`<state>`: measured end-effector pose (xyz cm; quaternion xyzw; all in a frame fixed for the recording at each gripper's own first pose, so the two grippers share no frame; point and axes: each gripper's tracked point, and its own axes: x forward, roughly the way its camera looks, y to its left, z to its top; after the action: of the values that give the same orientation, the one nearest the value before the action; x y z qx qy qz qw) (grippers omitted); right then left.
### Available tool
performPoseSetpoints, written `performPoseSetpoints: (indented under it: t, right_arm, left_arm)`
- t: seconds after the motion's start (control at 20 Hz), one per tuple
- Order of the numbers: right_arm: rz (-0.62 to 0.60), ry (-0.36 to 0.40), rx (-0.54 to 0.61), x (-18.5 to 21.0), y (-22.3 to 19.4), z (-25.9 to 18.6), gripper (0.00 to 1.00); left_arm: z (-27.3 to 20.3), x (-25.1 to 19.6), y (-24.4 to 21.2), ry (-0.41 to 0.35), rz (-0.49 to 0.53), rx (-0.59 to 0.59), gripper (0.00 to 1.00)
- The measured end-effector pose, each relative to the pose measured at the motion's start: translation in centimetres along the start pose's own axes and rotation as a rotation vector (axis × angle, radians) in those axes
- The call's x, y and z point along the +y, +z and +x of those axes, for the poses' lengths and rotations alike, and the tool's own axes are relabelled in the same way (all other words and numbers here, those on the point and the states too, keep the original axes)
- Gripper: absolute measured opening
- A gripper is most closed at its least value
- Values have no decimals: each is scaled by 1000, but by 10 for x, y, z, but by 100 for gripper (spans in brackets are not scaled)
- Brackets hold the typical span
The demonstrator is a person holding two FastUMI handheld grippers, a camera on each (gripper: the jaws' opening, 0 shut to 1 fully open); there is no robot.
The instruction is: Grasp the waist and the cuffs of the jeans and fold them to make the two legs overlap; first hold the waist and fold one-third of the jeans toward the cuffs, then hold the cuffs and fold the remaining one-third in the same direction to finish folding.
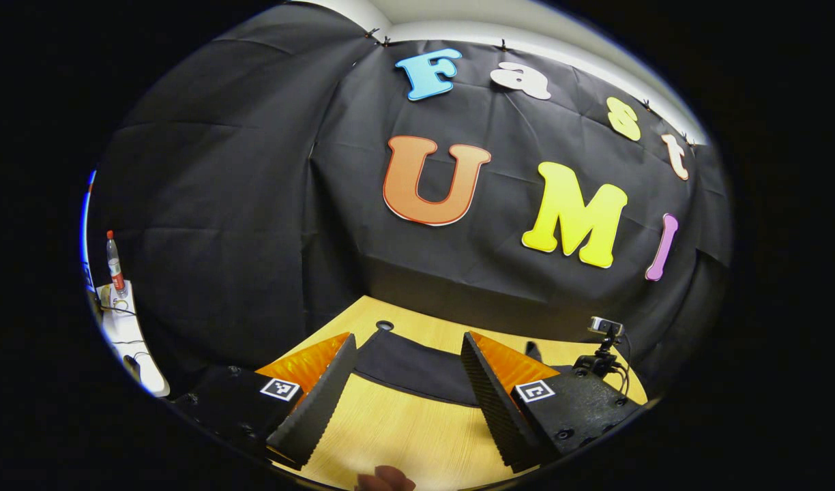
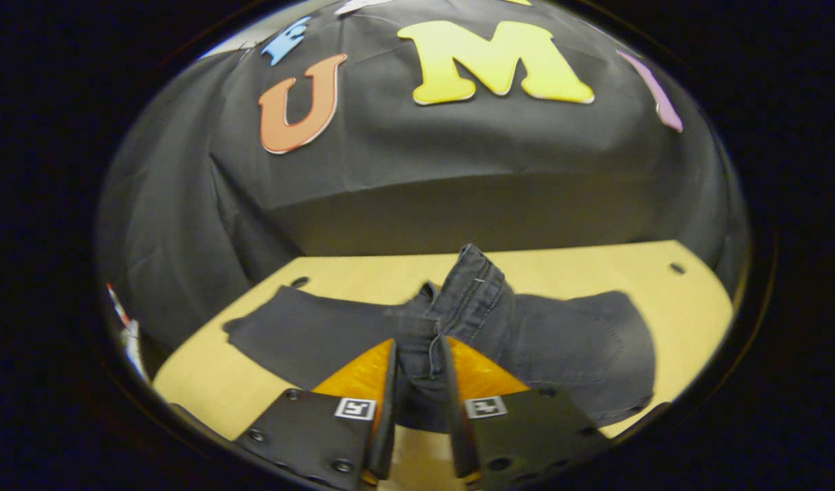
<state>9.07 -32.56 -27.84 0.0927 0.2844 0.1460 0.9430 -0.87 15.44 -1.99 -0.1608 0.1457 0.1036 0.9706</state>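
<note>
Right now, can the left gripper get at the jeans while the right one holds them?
Probably yes: the left gripper is open over bare table, jeans lying just ahead with nothing between. The right gripper pinches the raised fold.

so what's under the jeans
The wooden table lies under the jeans. The right gripper lifts a bunched fold of them; what lies beneath that fold is covered.

Matt dark denim jeans (image 2: 567, 341) lie on a smooth, pale wood-grain table (image 1: 397, 429).
</note>
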Motion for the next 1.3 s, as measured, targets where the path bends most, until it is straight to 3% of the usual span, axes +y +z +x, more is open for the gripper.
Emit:
performPoseSetpoints:
  t: [0.1, 0.15, 0.2, 0.35, 0.55, 0.85, 0.9, 1.0, 1.05, 1.1, 1.3]
  right_arm:
    - [-31, -20, -24, 4, 1, -4, 76]
    - [-34, -11, -37, 8, 4, -5, 82]
    - [-40, -4, -41, 12, 7, -9, 96]
    - [-73, 7, -70, 17, 25, -19, 91]
    - [-110, 14, -160, 17, 72, -43, 94]
    - [-129, -11, -353, -6, 164, -111, 90]
    - [-135, -30, -386, -16, 179, -125, 93]
    - [-137, -76, -446, -39, 206, -151, 90]
    - [-129, -102, -474, -53, 219, -164, 96]
    - [-118, -130, -500, -67, 232, -175, 90]
    - [-103, -254, -568, -123, 261, -221, 90]
  left_arm:
    - [1, 1, -2, -4, -16, 5, 99]
    - [2, 3, -4, -4, -23, 7, 99]
    - [4, 3, -6, -5, -32, 13, 99]
    - [13, 5, -18, -11, -74, 32, 99]
    - [41, 11, -50, -20, -198, 112, 99]
    - [107, 30, -119, 4, -626, 314, 99]
    - [118, 33, -128, 7, -692, 343, 99]
    - [140, 43, -142, 23, -818, 397, 99]
    - [150, 47, -149, 42, -866, 419, 99]
    - [163, 48, -160, 55, -927, 441, 99]
    - [190, 62, -183, 151, -1094, 476, 100]
